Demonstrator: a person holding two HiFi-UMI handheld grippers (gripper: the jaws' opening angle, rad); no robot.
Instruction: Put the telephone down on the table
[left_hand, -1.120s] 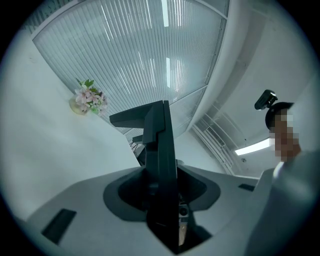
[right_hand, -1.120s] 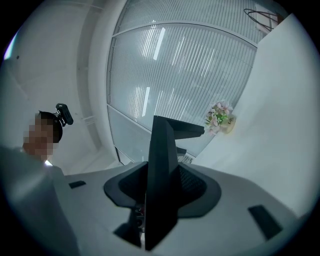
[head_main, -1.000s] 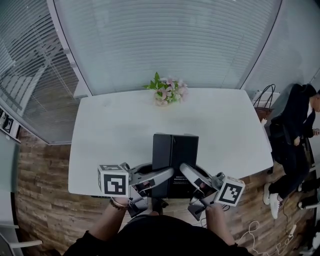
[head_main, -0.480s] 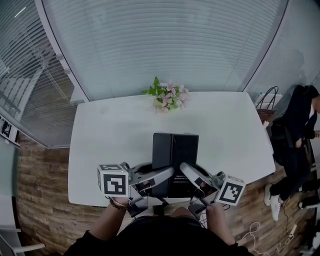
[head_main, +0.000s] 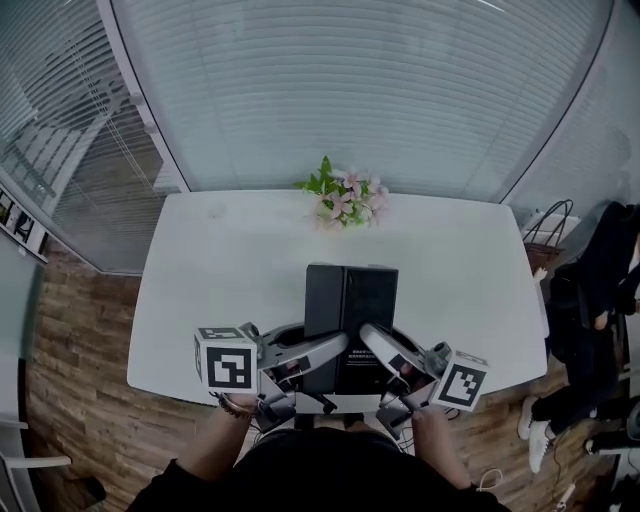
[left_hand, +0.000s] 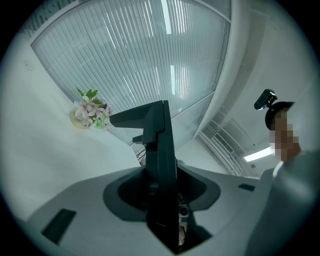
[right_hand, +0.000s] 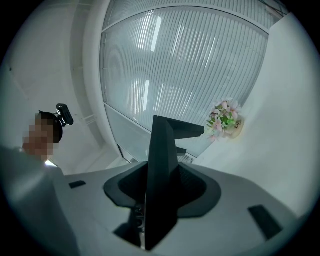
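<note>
Left tongs and right tongs both pinch the black telephone by its near end, above the table's near edge. If I release here, the overhang may tip it off.

Black telephone, over near table edge

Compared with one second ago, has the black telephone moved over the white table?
Yes. In the head view the telephone has moved farther over the table, toward the flowers at its far edge.
</note>
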